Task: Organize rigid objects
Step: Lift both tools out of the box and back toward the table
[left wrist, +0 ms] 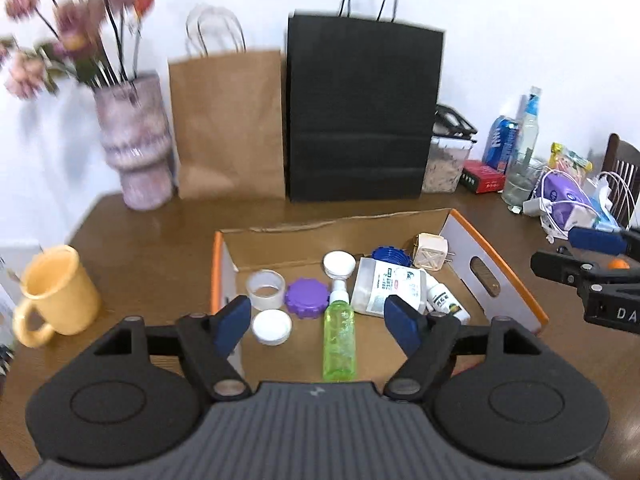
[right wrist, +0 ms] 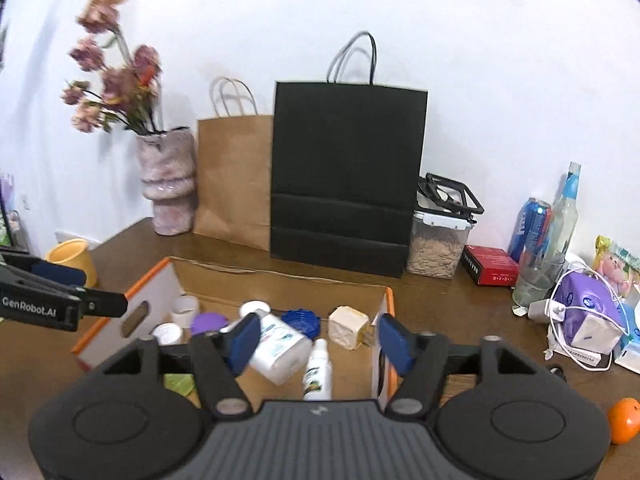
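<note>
Rigid objects, small, assorted, lying together inside a shallow cardboard box (left wrist: 496, 276) with orange-edged white walls and a slot handle in each end, set on a brown wooden table (left wrist: 152, 240). Contents, left wrist view: clear tape roll (left wrist: 265, 289); purple notched lid (left wrist: 305, 297); white round lid (left wrist: 272, 327); white cap (left wrist: 339, 263); green spray bottle (left wrist: 339, 340), lying flat along the box floor; white labelled bottle (left wrist: 387, 286), on its side; small white dropper bottle (left wrist: 446, 300) just beside it; blue notched lid (left wrist: 390, 257); cream plug adapter (left wrist: 431, 251) near the box's right wall. Left gripper (left wrist: 320, 320): blue-padded fingers apart, nothing clamped, held above the near part of the box with the green bottle showing between them. Right gripper (right wrist: 318, 338): fingers likewise apart and empty, above the box, with the white bottle and dropper bottle showing below. Surroundings, along the white wall: mottled pink vase (left wrist: 134, 144) with dried flowers; brown paper bag (left wrist: 228, 124); black paper bag (left wrist: 360, 116); lidded clear container (right wrist: 438, 246). Yellow mug (left wrist: 56, 292) on the table left of the box. Right of the box: red box (right wrist: 490, 266), blue can (right wrist: 530, 228), clear bottle (right wrist: 564, 216), white charger with cable (right wrist: 560, 312), orange fruit (right wrist: 624, 420) near the table edge
</note>
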